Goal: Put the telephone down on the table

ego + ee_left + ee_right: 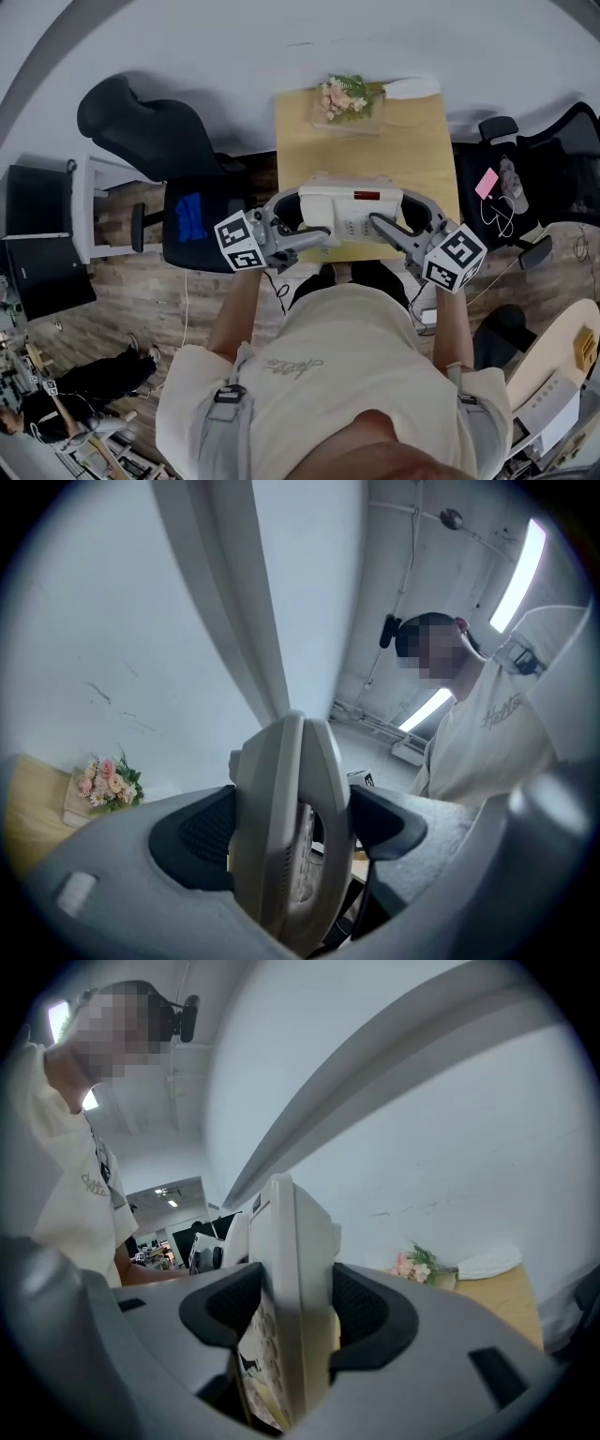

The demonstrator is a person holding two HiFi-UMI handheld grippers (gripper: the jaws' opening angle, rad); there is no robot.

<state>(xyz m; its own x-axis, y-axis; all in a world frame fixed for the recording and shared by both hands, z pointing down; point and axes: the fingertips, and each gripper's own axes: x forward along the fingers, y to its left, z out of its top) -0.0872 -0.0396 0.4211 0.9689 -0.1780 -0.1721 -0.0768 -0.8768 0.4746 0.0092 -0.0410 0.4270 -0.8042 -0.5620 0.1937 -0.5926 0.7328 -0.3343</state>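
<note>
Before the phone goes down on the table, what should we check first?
1. Are the left tongs gripping the telephone? Ok, they are shut on one end.
2. Are the right tongs gripping it too? Ok, they are shut on the other end.
3. Is there a bare spot on the table? Ok, there is plain wood just ahead of the phone.
4. Are the flowers out of the way? Ok, they sit at the far end.
5. How high is the phone above the wood? Cannot tell.
</note>
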